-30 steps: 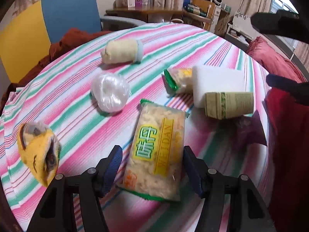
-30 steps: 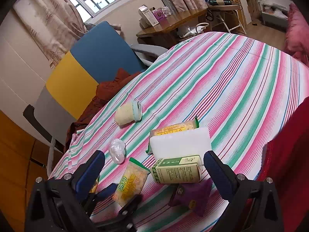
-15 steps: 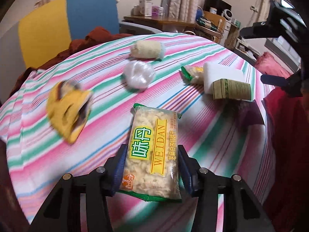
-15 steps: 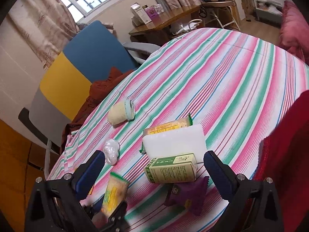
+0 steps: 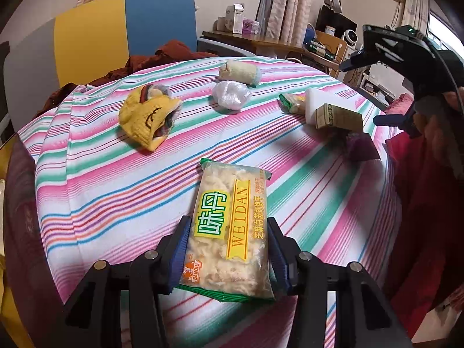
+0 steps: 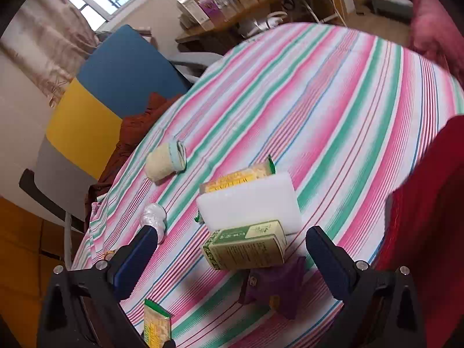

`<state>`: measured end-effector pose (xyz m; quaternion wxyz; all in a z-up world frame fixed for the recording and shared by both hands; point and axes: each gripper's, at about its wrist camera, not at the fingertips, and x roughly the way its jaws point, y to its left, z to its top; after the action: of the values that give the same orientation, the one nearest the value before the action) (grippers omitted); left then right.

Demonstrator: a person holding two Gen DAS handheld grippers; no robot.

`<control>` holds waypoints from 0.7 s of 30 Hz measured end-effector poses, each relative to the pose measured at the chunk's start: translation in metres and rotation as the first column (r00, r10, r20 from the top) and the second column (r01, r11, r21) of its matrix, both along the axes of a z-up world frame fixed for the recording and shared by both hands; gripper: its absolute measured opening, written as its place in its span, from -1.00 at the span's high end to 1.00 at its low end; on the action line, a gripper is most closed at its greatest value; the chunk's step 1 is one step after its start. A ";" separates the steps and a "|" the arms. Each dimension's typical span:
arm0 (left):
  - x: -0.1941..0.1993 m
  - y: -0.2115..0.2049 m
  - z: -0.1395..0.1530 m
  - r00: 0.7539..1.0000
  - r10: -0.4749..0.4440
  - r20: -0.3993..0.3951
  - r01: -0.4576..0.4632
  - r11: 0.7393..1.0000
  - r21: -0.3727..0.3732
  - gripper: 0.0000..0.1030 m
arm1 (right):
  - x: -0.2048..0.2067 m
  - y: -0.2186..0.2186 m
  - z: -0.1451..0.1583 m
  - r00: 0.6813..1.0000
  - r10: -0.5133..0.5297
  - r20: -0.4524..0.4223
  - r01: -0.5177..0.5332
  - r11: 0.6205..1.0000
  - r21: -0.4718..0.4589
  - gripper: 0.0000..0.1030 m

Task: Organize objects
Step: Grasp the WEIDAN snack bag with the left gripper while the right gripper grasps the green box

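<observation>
My left gripper (image 5: 228, 227) is shut on a yellow-and-green snack packet (image 5: 224, 191), its blue pads pressing both long sides; the packet (image 6: 156, 327) also shows at the right wrist view's bottom edge. On the striped tablecloth (image 5: 116, 179) lie a yellow sock (image 5: 148, 119), a crumpled clear plastic bag (image 5: 230, 95) and a rolled cream sock (image 5: 239, 71). Further right are a second snack packet (image 5: 293, 103), a white foam block (image 5: 316, 100), a green box (image 5: 337, 116) and a purple pouch (image 5: 361, 145). My right gripper (image 6: 232, 233) hangs open above the green box (image 6: 246, 245), holding nothing.
A blue, yellow and grey chair (image 5: 116, 34) with a brown cloth (image 5: 168, 53) on it stands behind the table. Beyond it a cluttered wooden desk (image 5: 249, 36) lines the wall. Red fabric (image 5: 429, 208) borders the table's right edge.
The left jaws closed onto the snack packet. That gripper then carried it across the table, so the yellow sock now sits nearer the middle of its view. The right gripper barely moved.
</observation>
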<state>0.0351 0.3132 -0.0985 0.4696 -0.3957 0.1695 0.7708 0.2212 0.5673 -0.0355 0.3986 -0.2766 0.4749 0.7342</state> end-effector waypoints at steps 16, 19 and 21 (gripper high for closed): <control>0.002 -0.019 0.001 1.000 0.011 0.029 -0.012 0.999 0.031 0.02 | -0.024 -0.002 -0.009 0.981 0.068 0.183 -0.068 0.998 -0.009 -0.99; 0.002 -0.021 0.001 0.999 0.011 0.031 -0.012 0.999 0.034 0.02 | -0.036 -0.005 -0.010 0.964 0.114 0.238 -0.119 0.993 0.004 -0.99; 0.003 -0.022 0.001 1.000 0.009 0.027 -0.009 0.999 0.034 0.02 | -0.044 -0.007 -0.011 0.948 0.139 0.286 -0.149 0.989 0.015 -0.99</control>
<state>0.0378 0.2916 -0.0980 0.4750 -0.3984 0.1483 0.7704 0.1773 0.5601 -0.0468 0.4131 -0.4058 0.3777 0.7225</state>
